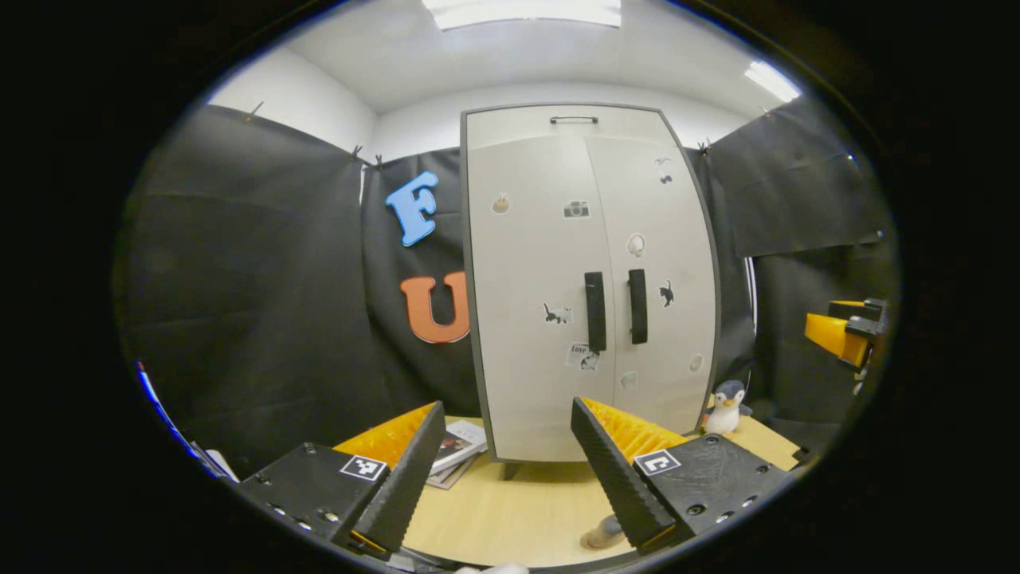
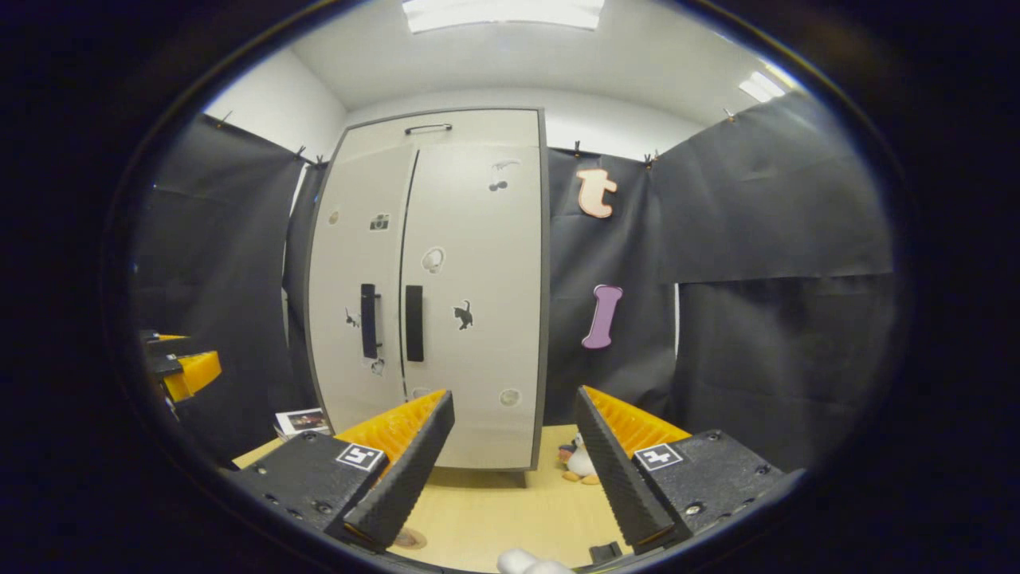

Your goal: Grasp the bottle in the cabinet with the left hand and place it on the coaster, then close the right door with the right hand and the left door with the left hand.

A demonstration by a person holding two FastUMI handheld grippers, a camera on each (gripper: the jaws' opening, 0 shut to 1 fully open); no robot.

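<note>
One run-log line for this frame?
cabinet: both doors shut | bottle: unseen | left gripper: open, empty | right gripper: open, empty | penguin toy beside cabinet

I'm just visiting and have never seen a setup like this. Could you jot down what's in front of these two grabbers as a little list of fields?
Cabinet: pale, two doors, both shut, stickers on them
Handles: two black vertical bars side by side at the middle seam
Bottle: cannot be seen, doors are closed
Table: light wood, cabinet stands on it
Coaster: round disc near the table's front edge
Toy penguin: beside the cabinet
Booklets: stacked on the cabinet's other side
Left gripper: open, holding nothing
Right gripper: open, holding nothing
</note>
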